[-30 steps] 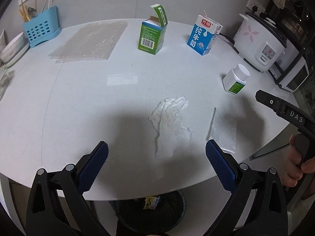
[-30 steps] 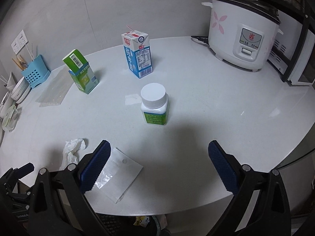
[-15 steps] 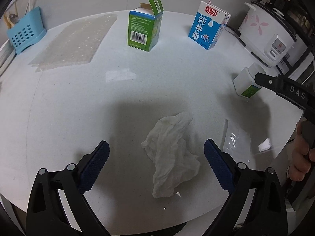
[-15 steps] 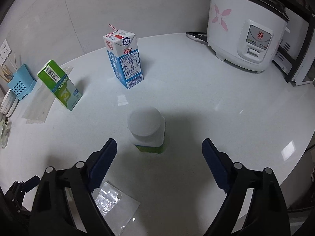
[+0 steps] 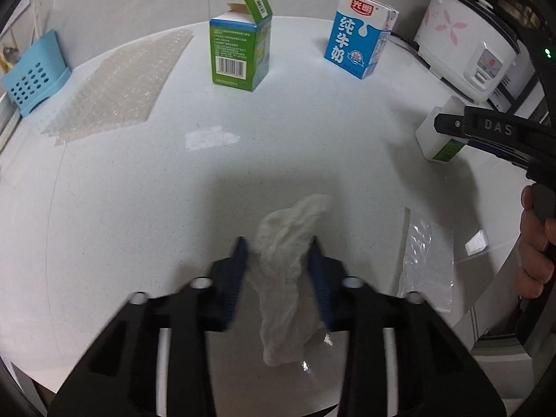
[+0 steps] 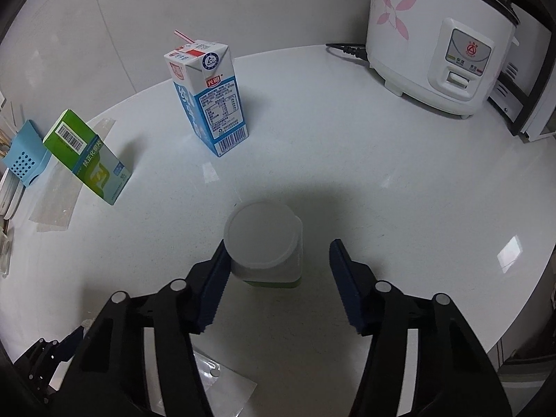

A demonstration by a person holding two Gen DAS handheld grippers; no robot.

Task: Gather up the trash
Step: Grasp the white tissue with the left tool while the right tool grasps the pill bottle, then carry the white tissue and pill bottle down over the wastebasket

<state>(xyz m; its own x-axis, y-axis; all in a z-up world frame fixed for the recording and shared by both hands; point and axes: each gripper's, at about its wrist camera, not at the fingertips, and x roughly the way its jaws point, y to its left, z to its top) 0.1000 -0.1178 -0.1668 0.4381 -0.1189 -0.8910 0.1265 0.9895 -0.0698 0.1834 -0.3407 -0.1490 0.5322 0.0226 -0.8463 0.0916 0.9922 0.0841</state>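
Observation:
On the white table (image 5: 104, 208) lies a crumpled white tissue (image 5: 295, 219). My left gripper (image 5: 278, 243) is closing, and both blue pads press into the tissue. A white pill bottle (image 6: 260, 236) with a green label stands between the jaws of my right gripper (image 6: 279, 246), which are also closing. Its left pad is at the bottle's cap and the right pad stands well clear. The same bottle (image 5: 438, 139) shows in the left wrist view behind one finger (image 5: 451, 125) of the right gripper.
An open green carton (image 5: 239, 55) and a blue milk carton (image 5: 358, 45) with a straw stand further back. A clear plastic bag (image 5: 427, 264) lies right of the tissue, bubble wrap (image 5: 118, 87) at back left. A rice cooker (image 6: 434, 45) stands at back right, a blue holder (image 5: 31, 73) far left.
Both grippers moved forward and down over the table. The left jaws went from wide open to closed on the tissue. The right jaws narrowed around the pill bottle.

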